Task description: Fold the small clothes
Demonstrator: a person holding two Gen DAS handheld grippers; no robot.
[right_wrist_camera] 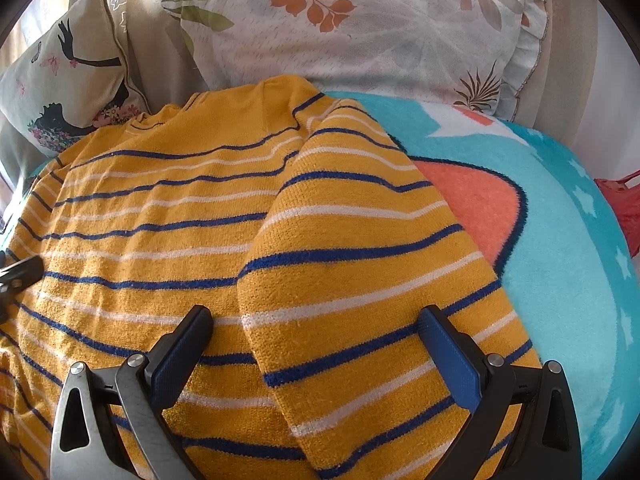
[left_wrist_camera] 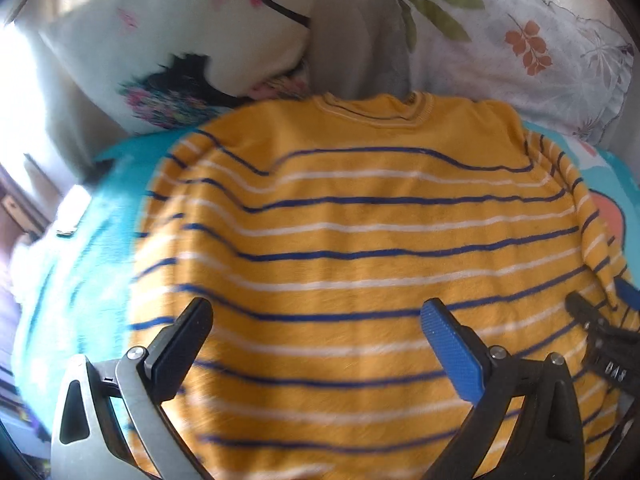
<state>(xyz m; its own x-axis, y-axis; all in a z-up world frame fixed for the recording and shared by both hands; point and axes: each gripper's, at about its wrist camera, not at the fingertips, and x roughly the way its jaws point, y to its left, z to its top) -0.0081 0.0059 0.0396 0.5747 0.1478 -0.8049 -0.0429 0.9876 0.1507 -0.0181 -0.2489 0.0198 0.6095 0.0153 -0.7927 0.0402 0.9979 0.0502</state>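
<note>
**One striped sweater, two pillows, both grippers spread wide**

One yellow sweater (left_wrist_camera: 352, 240) lies flat on the teal blanket (right_wrist_camera: 560, 240), its sleeve (right_wrist_camera: 360, 260) folded across the body. Two pillows sit behind: a figure-print pillow (right_wrist_camera: 60, 80) and a leaf-print pillow (right_wrist_camera: 360, 32). The left gripper (left_wrist_camera: 316, 320) and right gripper (right_wrist_camera: 316, 328) hang above the sweater, jaws spread, holding nothing.

Faint white characters on the right hand-held gripper (left_wrist_camera: 600, 336), too blurred to read

Fuzzy matt knit sweater (right_wrist_camera: 168, 216) lies on a plush fleece blanket (right_wrist_camera: 560, 240); smooth printed cotton pillow (right_wrist_camera: 380, 40).
</note>
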